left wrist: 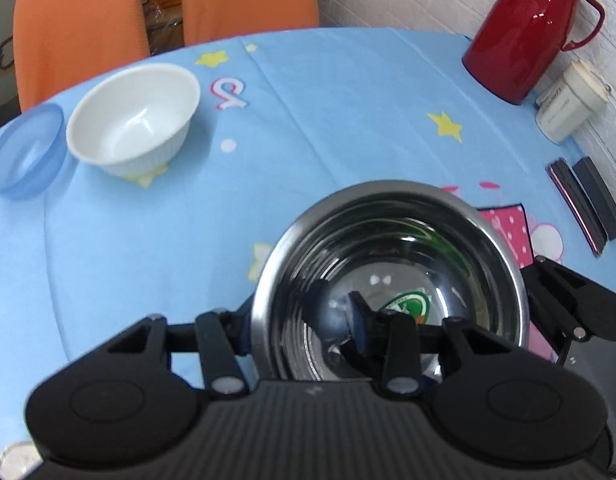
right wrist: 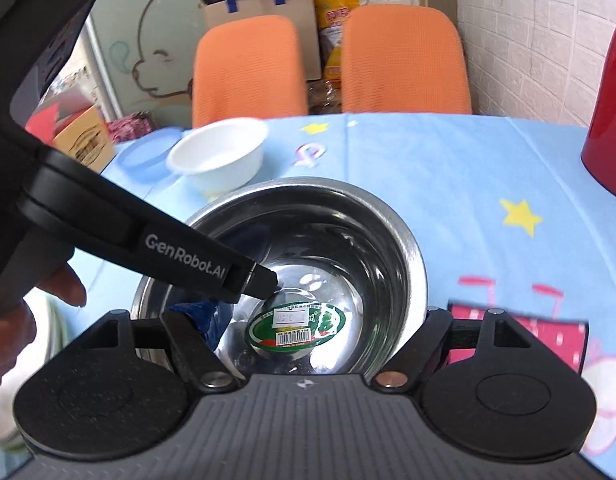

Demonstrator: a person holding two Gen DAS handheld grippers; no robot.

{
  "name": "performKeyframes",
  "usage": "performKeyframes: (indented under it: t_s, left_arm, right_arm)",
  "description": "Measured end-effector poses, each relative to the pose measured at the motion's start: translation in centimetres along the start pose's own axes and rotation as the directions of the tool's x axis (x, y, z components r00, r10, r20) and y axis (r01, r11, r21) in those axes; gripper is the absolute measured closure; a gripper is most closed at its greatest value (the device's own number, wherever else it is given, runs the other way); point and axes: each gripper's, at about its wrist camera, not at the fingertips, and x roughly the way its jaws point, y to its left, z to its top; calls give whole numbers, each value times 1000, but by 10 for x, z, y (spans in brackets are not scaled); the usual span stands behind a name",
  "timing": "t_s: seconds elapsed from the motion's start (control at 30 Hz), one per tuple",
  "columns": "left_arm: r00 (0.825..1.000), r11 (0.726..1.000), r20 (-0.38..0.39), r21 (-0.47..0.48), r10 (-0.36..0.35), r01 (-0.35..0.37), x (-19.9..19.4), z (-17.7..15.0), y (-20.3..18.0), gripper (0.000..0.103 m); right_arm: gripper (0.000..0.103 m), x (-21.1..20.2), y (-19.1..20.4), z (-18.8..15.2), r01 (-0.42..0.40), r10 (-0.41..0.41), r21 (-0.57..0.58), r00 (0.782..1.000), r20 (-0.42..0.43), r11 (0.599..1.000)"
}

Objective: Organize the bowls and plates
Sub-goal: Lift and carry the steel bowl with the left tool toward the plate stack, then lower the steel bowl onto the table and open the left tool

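Nearest, low in the left wrist view: left gripper point(left wrist: 299, 314), clenched on the wall of the steel bowl point(left wrist: 408, 220), one finger inside the basin and one outside. Right gripper point(right wrist: 303, 320) likewise clenched, bowl wall between its fingers, pads hidden under the rim. Steel bowl at lower centre of both views, apparently carried just above the blue tablecloth point(left wrist: 348, 100).

Probably mid-transfer toward the other dishes: white bowl point(left wrist: 135, 116) and blue bowl point(left wrist: 25, 152), just beside each other at upper left. Best kept level, both grips equally firm, no twisting one hand against the other, since thin polished steel slips easily. Worth setting down beside the white bowl rather than onto it, being the wider dish.

Plenty of bare cloth through the frame's middle. Table edge close behind the blue bowl; red flask point(left wrist: 536, 28) and two dark flat items point(left wrist: 584, 204) well clear at right.
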Motion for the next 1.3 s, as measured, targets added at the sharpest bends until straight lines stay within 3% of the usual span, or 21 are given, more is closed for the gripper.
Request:
performKeyframes:
  t_s: [0.17, 0.3, 1.0, 1.03, 1.07, 1.17, 1.3]
  left_arm:
    - [1000, 1000, -9, -19, -7, 7, -9, -47, 0, 65]
    - [1000, 999, -3, -32, 5, -5, -10, -63, 4, 65]
    - [1000, 1000, 10, -14, -27, 27, -9, -65, -5, 63]
    - [1000, 1000, 21, -15, -22, 22, -11, -65, -4, 47]
    - [999, 1000, 34, -17, 0, 1, -13, -65, -2, 37]
    - [996, 999, 75, -27, 40, -38, -21, -64, 4, 34]
    - [994, 999, 109, -48, 18, -12, -41, -61, 15, 34]
  right_arm:
    - [37, -21, 21, -37, -21, 20, -22, 999, -29, 1000]
    - [36, -24, 30, -50, -50, 50, 5, 998, -45, 999]
    - [35, -24, 12, -59, -93, 95, 36, 994, -53, 995]
    - [36, -24, 12, -58, -92, 94, 38, 994, -53, 995]
    - [37, -24, 11, -58, -90, 92, 47, 995, -49, 995]
    - [37, -25, 3, -56, -86, 91, 99, 995, -40, 991]
    - [37, -35, -4, -53, -72, 72, 132, 997, 3, 989]
